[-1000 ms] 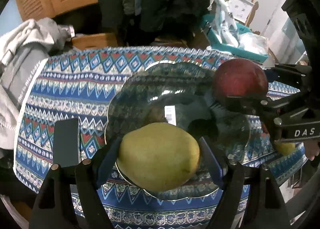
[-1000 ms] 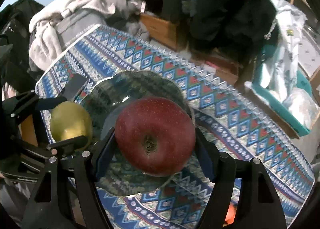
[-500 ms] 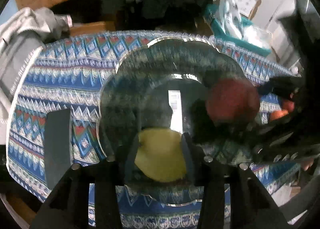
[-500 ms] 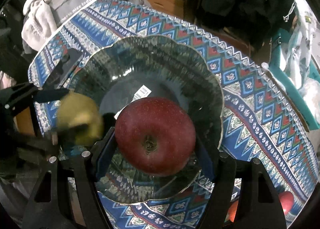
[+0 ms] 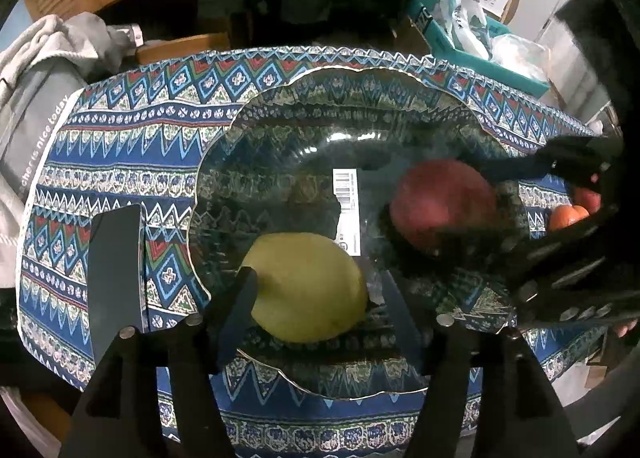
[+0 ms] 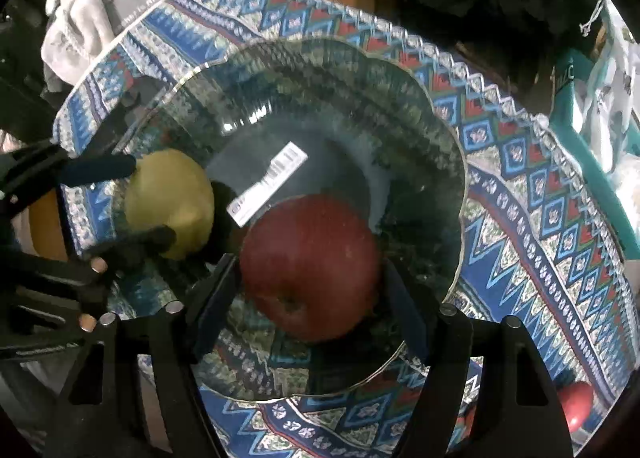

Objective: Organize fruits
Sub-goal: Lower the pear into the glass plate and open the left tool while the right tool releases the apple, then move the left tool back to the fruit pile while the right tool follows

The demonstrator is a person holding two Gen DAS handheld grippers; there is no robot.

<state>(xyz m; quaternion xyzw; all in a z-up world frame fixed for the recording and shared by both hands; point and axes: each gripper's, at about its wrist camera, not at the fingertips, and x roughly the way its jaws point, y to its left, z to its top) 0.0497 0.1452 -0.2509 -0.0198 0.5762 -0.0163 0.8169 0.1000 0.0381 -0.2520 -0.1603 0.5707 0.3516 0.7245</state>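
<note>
A clear glass plate (image 5: 280,129) with a scalloped rim and a barcode sticker lies on the patterned tablecloth. A yellow-green fruit (image 5: 306,288) rests in the plate between the fingers of my left gripper (image 5: 316,290), whose jaws have spread slightly away from it. A red apple (image 6: 310,268) rests in the plate between the fingers of my right gripper (image 6: 310,278), with a gap on the right side. Each gripper shows in the other's view: the right gripper (image 5: 460,209) around the apple (image 5: 440,201), the left gripper (image 6: 148,201) around the yellow fruit (image 6: 170,201).
A dark flat rectangle (image 5: 116,274) lies on the cloth left of the plate. An orange fruit (image 5: 568,215) and a red fruit (image 6: 576,404) lie beyond the plate's right side. Grey clothes (image 5: 36,69) are heaped at the table's left; a teal bin (image 5: 480,57) stands behind.
Both grippers have come down from above the plate and set their fruits into it. Both jaws have opened, so the fruits now lie loose on the glass.
</note>
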